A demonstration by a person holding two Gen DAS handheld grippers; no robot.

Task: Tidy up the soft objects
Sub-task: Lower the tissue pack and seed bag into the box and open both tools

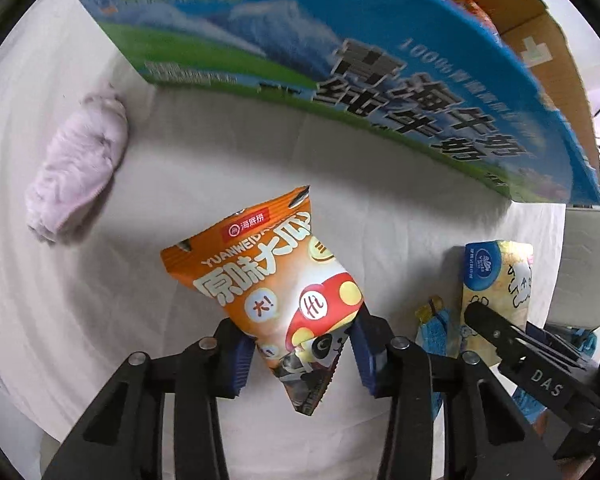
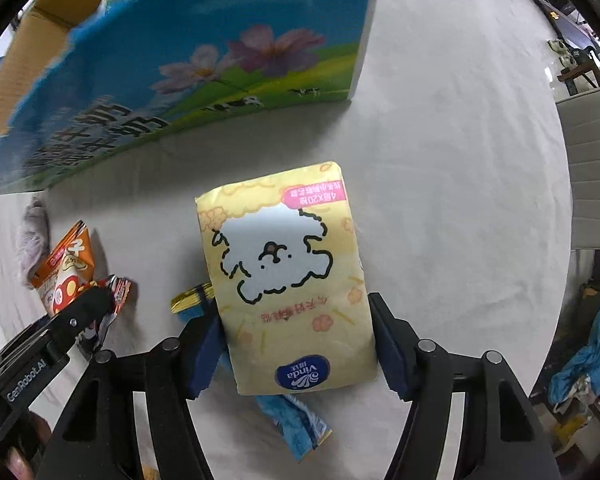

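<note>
My left gripper [image 1: 300, 344] is shut on an orange snack bag [image 1: 276, 284] and holds it above the white cloth. My right gripper [image 2: 296, 344] is shut on a yellow Vinda tissue pack [image 2: 284, 276] with a white dog drawing. The tissue pack also shows in the left wrist view [image 1: 496, 280], and the snack bag shows in the right wrist view [image 2: 66, 268]. A big blue milk carton box [image 1: 340, 60] stands behind both, also in the right wrist view [image 2: 180, 60]. A rolled pink cloth [image 1: 80, 164] lies at the left.
A blue and yellow packet [image 2: 296, 420] lies under the tissue pack on the white tablecloth [image 2: 440, 200]. The box's brown flaps [image 1: 540, 40] are open with items inside. A white chair [image 2: 592, 160] stands to the right, and clutter lies on the floor beyond.
</note>
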